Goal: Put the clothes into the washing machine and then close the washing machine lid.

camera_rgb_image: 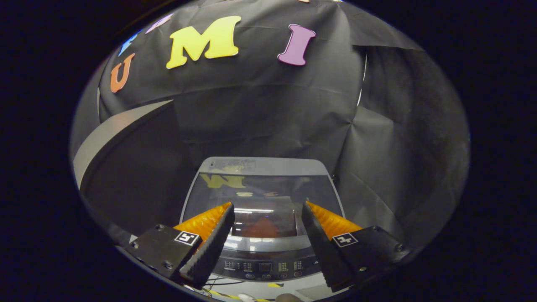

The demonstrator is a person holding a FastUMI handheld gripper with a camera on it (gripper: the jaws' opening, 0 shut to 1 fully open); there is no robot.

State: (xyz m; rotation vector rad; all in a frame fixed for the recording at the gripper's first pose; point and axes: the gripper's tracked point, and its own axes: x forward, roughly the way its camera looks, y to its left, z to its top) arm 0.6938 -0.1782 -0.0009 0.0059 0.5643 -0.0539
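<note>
A grey top-loading washing machine point(263, 167) stands below and ahead of me, against the black cloth wall. Its glass lid point(264, 188) lies flat and shut, with reflections on it. Through the glass I make out something reddish-orange point(262, 228) inside the drum, likely clothing. The control panel point(264, 265) with buttons runs along the machine's near edge. My gripper point(268, 207) hovers above the lid with its fingers spread wide apart and nothing between them.
Black cloth point(268, 113) hangs behind and to the right of the machine. A curved grey panel point(113, 130) rises at the left. Some cables and yellow-black tape point(226, 293) lie just in front of the machine's near edge.
</note>
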